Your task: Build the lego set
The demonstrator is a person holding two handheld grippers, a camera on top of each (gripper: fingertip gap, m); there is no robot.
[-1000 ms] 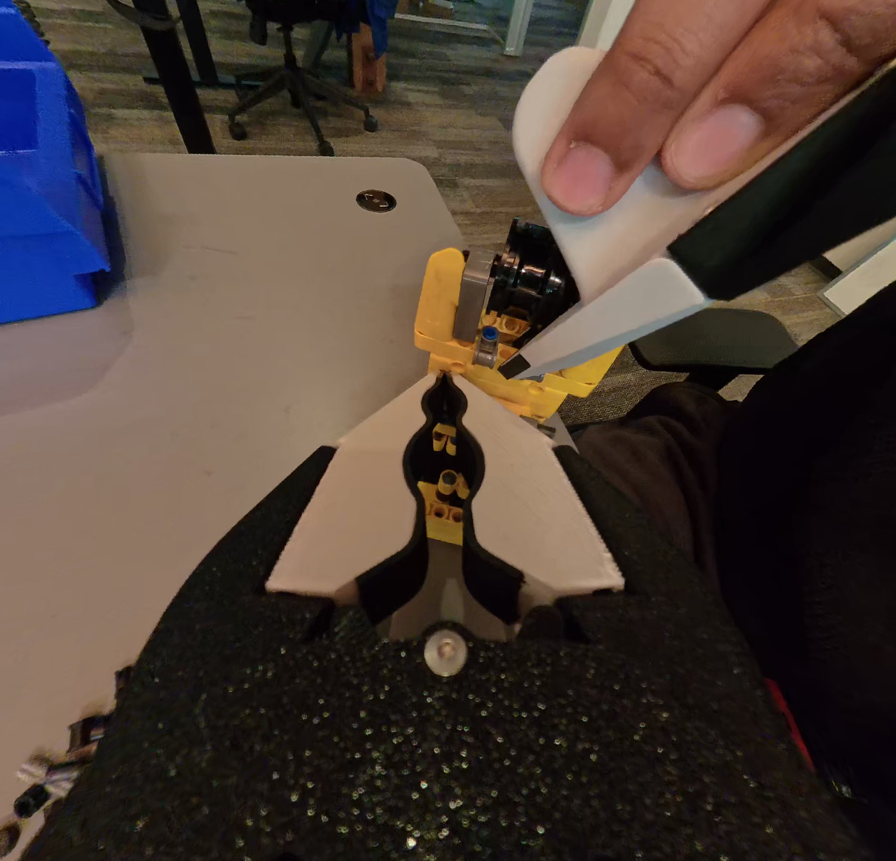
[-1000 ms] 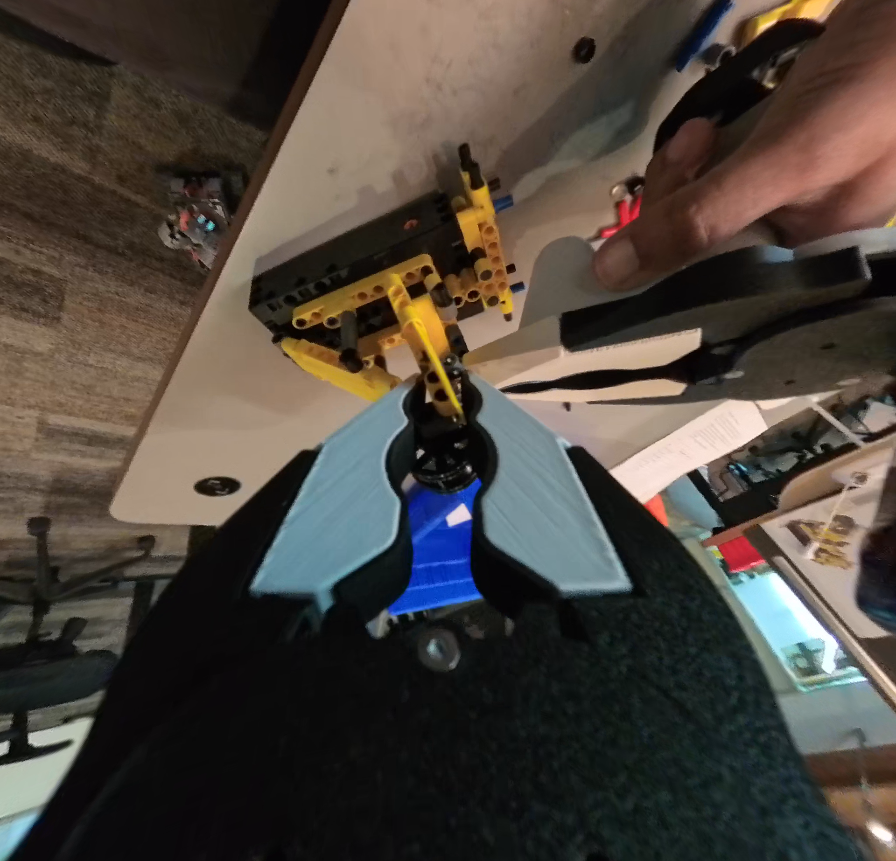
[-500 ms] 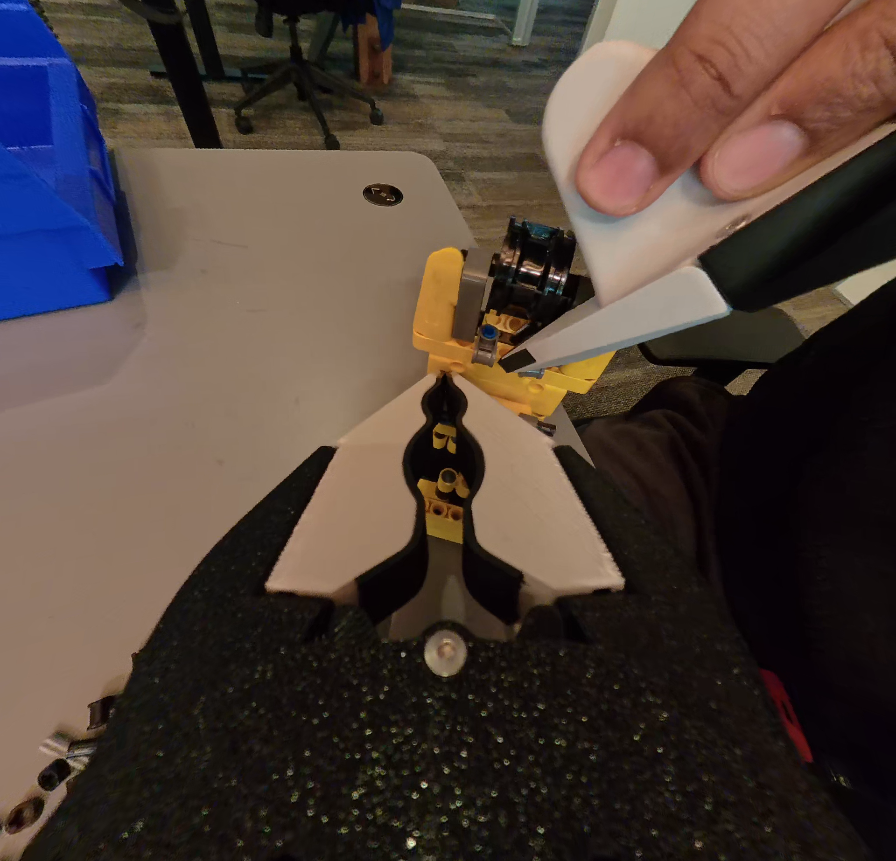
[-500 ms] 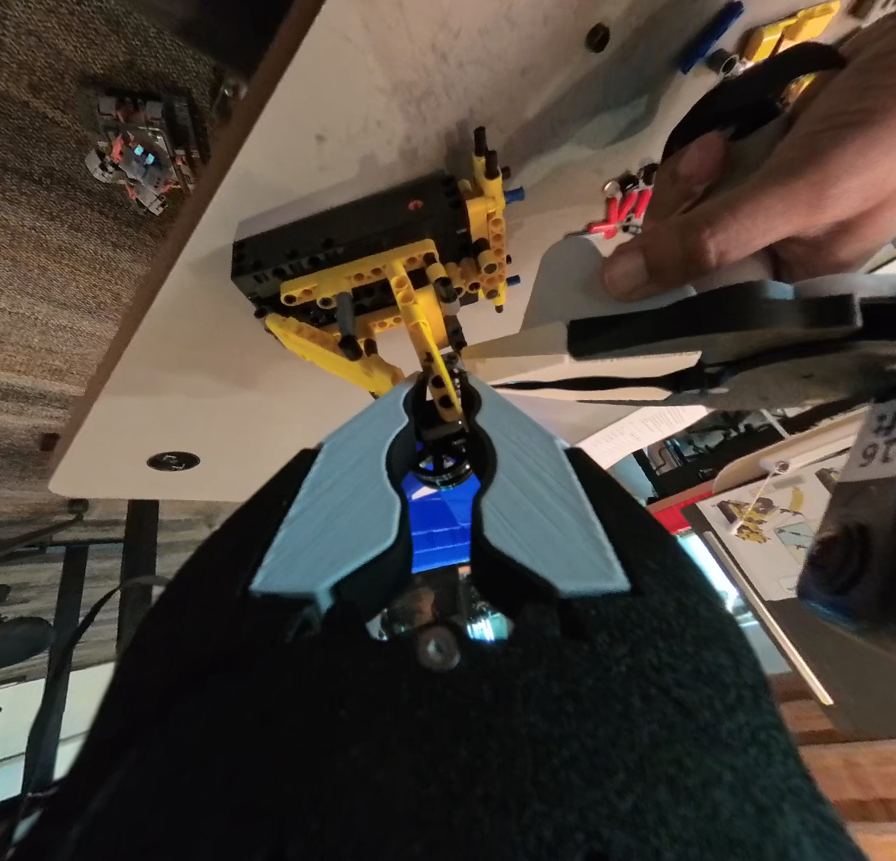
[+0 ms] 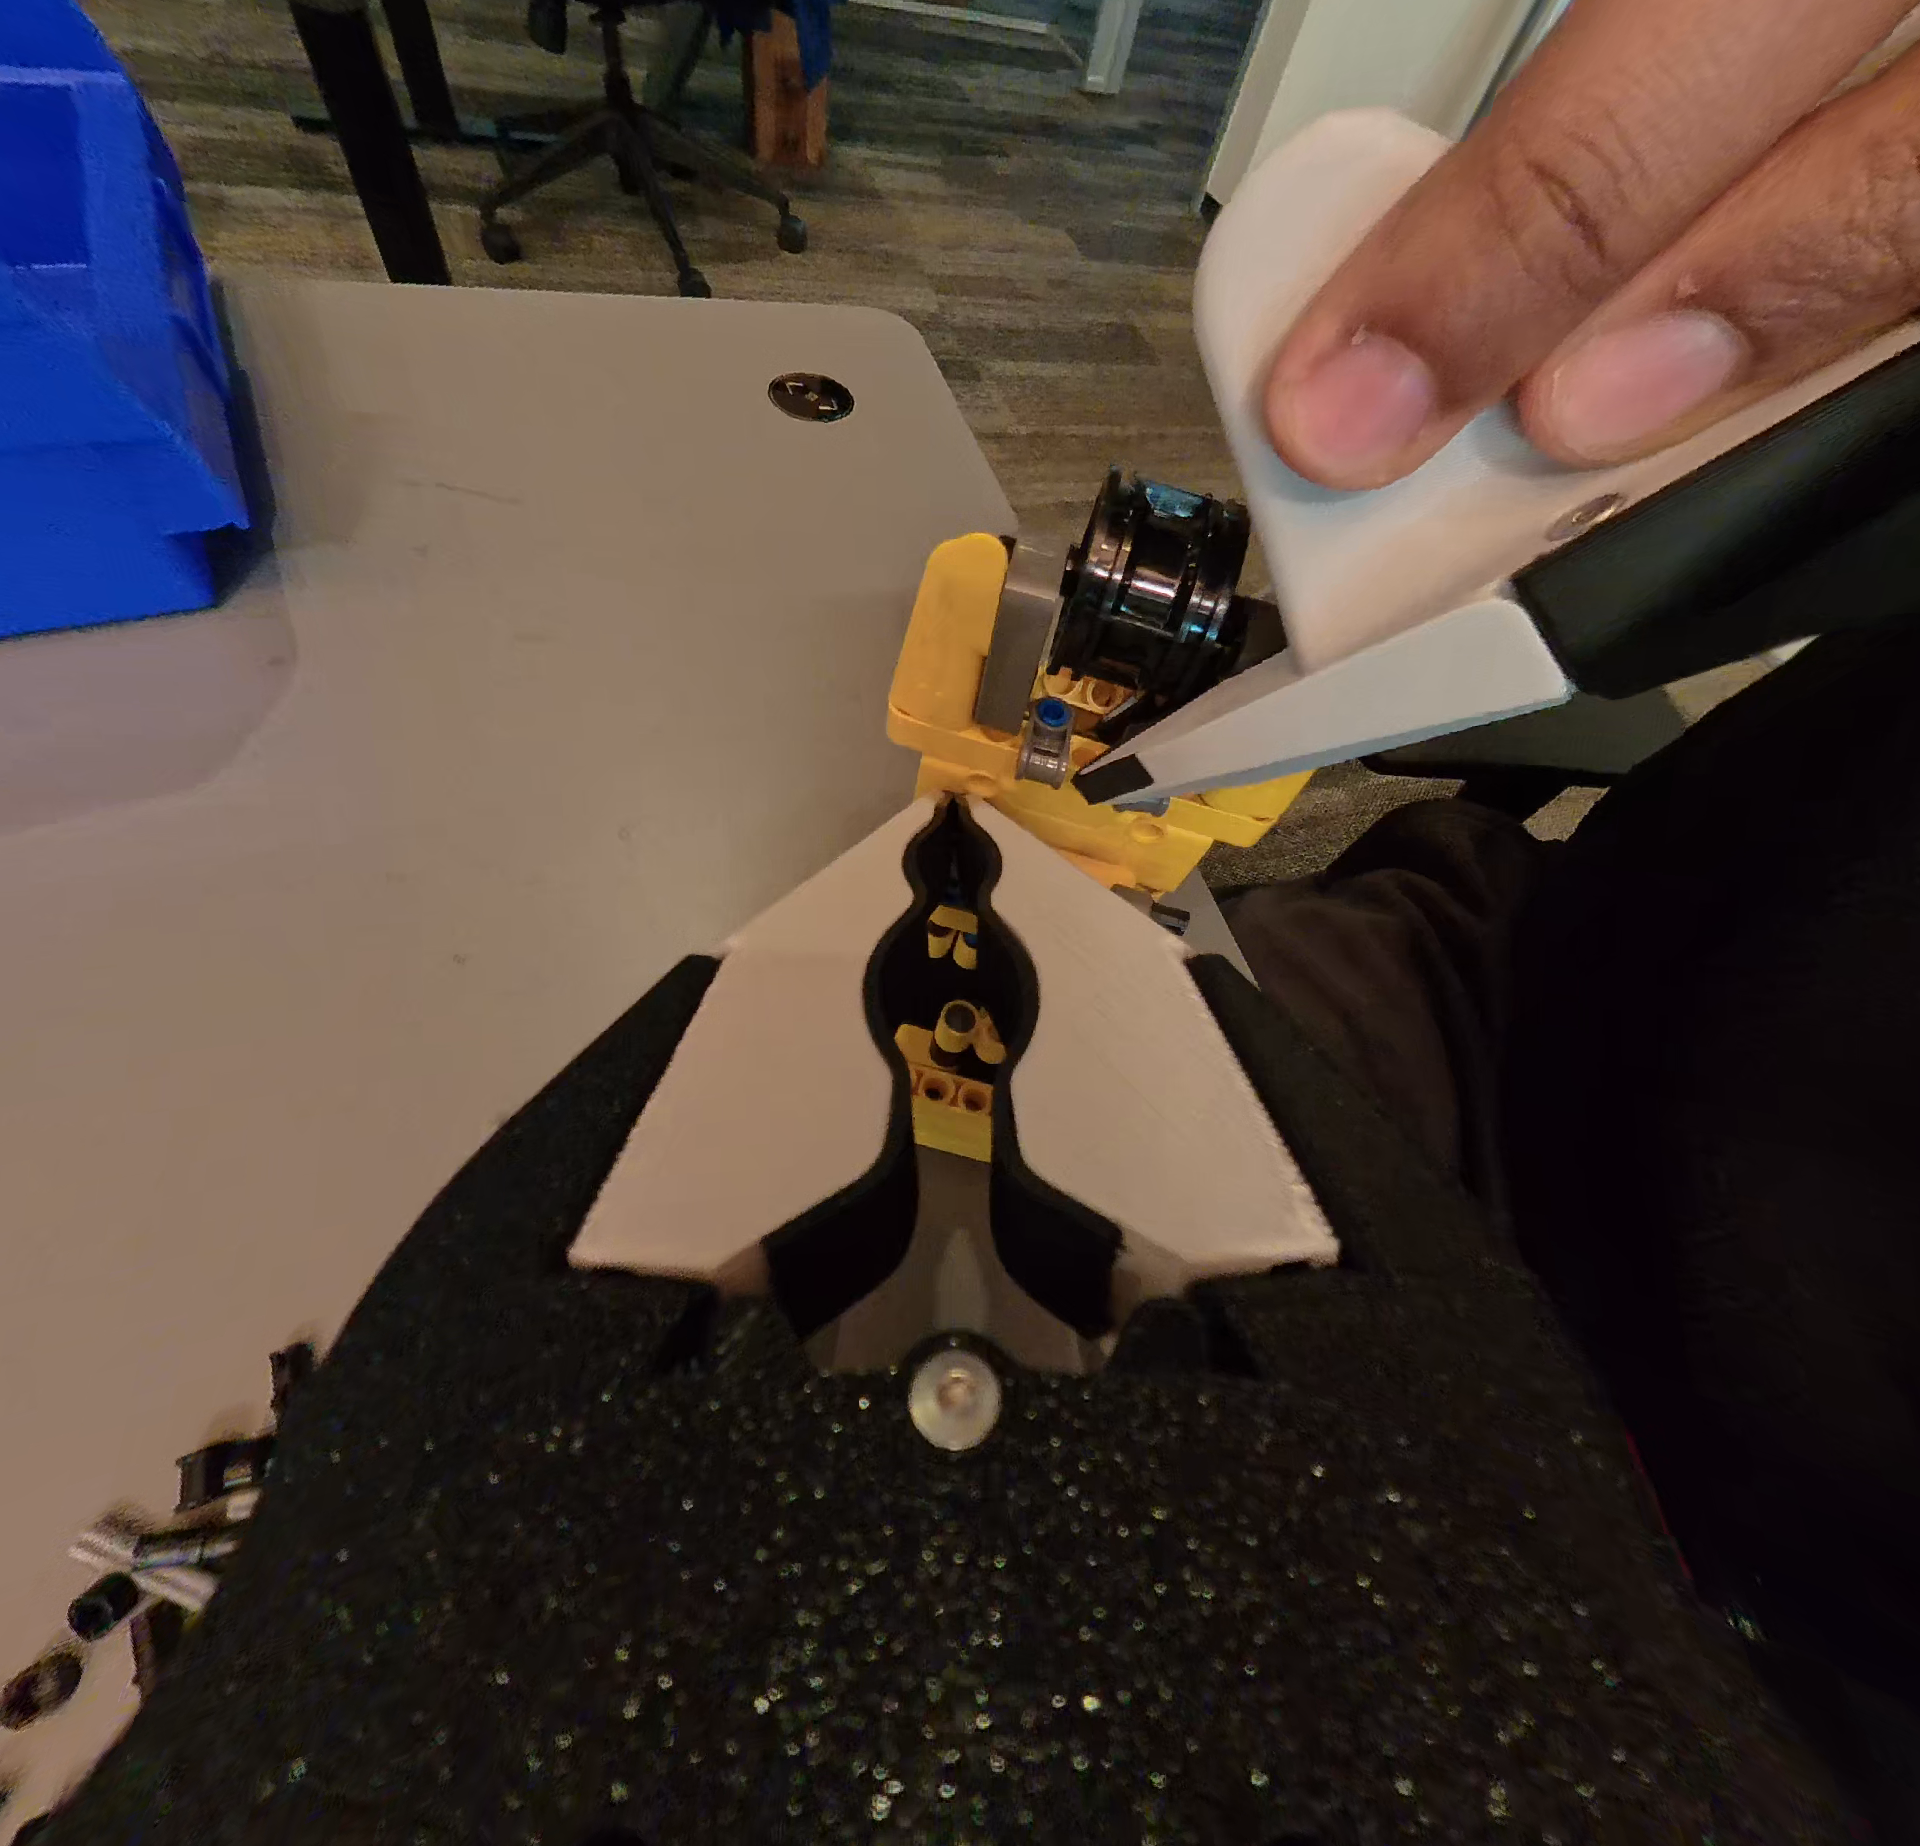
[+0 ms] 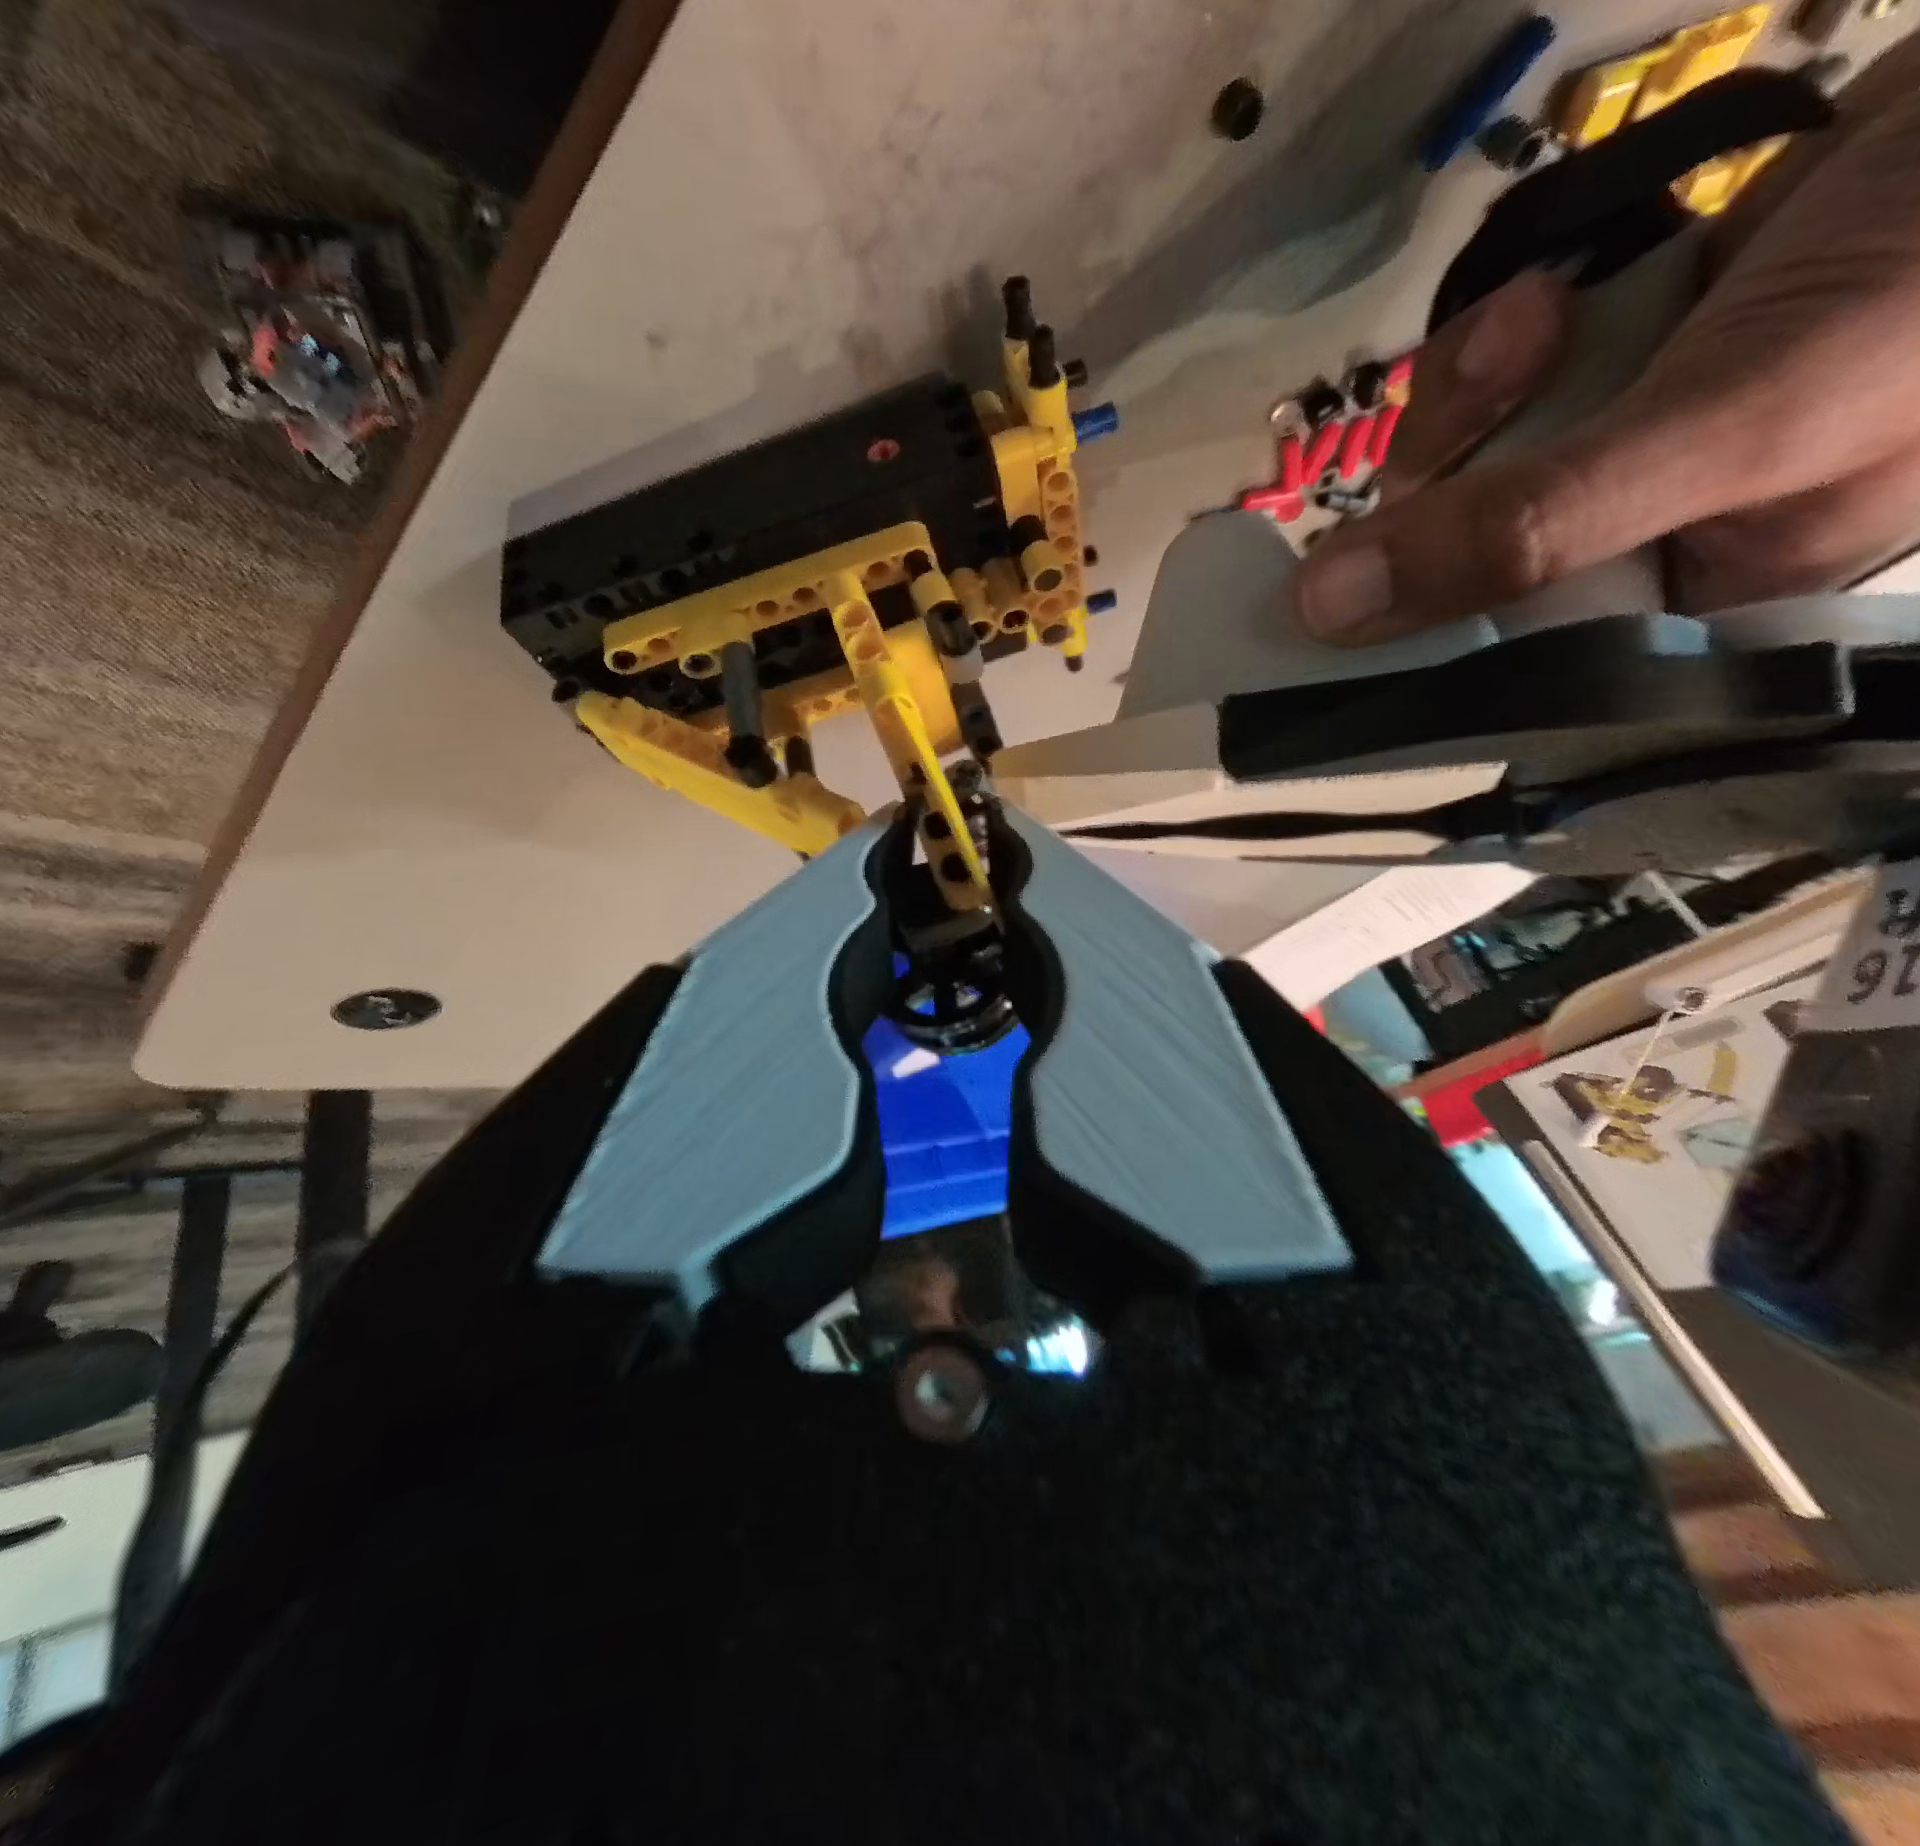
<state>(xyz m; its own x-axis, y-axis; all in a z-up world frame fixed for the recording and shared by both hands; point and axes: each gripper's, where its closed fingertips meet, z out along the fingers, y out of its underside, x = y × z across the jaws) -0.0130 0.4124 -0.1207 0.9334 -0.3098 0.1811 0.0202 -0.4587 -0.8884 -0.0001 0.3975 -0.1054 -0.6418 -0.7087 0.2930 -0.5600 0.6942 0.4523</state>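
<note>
While both grippers meet on it, the yellow-and-black brick model [image 6: 831,591] serves as the landmark for this entry: a block of studded beams and pins, held at the corner of the pale table [image 5: 520,653].

Left gripper [image 5: 951,809]: white fingers [image 5: 790,1069] closed, tips pinched together on the model's yellow edge; more yellow beam shows in the gap behind the tips. In the right wrist view the same gripper [image 6: 997,757] comes in from the model's right, with a person's hand [image 6: 1662,425] on its grip.

Right gripper [image 6: 940,820]: pale blue-grey fingers [image 6: 727,1100] closed on a thin yellow beam [image 6: 935,799] that juts from the model, with a black piece lodged between the fingers behind it. In the left wrist view its tips [image 5: 1112,783] press at the model's yellow base, just below a black wheel hub [image 5: 1153,581] and beside a small grey connector with a blue pin [image 5: 1044,742].

Writing: a tag at the right edge of the right wrist view bears printed characters, cut off by the frame. A printed sheet [image 6: 1382,913] lies to the right of the model, its text too small to read. No brand mark can be made out on the bricks.

Hard to make out: loose small parts [image 6: 1320,456], red and black, beyond the model, blurred; yellow and blue pieces [image 6: 1652,71] farther off, partly behind the hand. A blue bin [image 5: 94,362], left of the model, is cut off by the frame. Dark small parts [image 5: 135,1557] at the table's near edge are blurred. The model's far side is hidden.
</note>
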